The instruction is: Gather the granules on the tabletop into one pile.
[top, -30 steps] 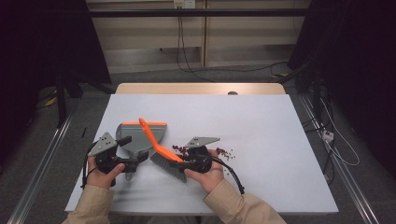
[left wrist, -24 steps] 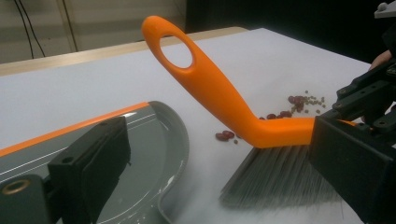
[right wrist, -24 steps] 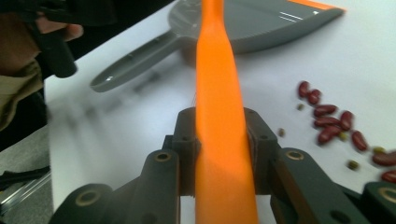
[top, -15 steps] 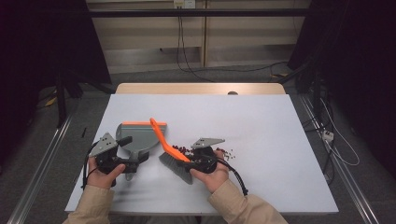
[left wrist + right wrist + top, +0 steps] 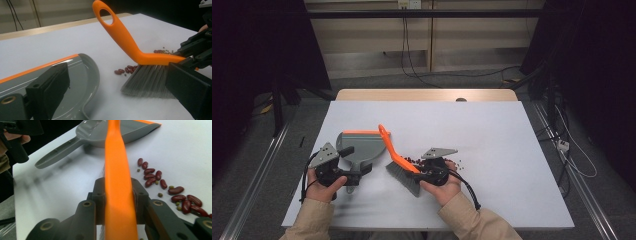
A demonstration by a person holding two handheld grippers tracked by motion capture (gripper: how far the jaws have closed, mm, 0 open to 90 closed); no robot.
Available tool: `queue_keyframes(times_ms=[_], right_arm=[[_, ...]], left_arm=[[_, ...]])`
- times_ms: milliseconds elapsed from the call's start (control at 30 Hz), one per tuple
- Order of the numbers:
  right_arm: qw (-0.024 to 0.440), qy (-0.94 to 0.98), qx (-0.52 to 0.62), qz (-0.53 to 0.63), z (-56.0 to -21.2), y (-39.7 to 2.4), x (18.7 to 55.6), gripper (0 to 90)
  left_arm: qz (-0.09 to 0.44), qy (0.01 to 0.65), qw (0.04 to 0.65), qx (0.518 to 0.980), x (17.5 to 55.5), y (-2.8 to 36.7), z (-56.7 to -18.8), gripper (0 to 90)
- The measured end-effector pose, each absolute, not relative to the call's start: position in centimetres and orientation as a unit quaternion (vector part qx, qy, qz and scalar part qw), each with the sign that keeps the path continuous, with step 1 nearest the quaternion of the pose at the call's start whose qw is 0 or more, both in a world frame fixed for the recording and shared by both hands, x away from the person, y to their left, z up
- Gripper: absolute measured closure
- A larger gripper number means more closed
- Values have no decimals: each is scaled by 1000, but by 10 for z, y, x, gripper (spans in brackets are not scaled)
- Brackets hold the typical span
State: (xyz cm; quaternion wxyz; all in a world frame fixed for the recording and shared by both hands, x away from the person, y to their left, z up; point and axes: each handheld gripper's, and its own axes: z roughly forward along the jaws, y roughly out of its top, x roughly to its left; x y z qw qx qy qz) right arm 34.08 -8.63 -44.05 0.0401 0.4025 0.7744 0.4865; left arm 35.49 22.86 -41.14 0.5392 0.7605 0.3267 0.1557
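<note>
Your right gripper (image 5: 424,172) is clamped on the orange back of the brush (image 5: 398,161), bristles on the white table (image 5: 512,150). Your left gripper (image 5: 354,175) appears closed on the grey dustpan's (image 5: 359,147) handle, though the pads themselves are hard to see. The beans (image 5: 160,181) lie just to the right of the brush, the pan to its left, its orange lip facing far. The brush's handle points far-left, so the sweep probably runs leftward, and the pan mouth likely needs turning toward the beans.
</note>
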Motion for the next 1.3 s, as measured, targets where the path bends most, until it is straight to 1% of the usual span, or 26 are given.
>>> queue_keyframes(times_ms=[1300], right_arm=[[60,757,435,483,-442,-125,340,707]], left_arm=[[156,325,536,763,355,226,-412,57]])
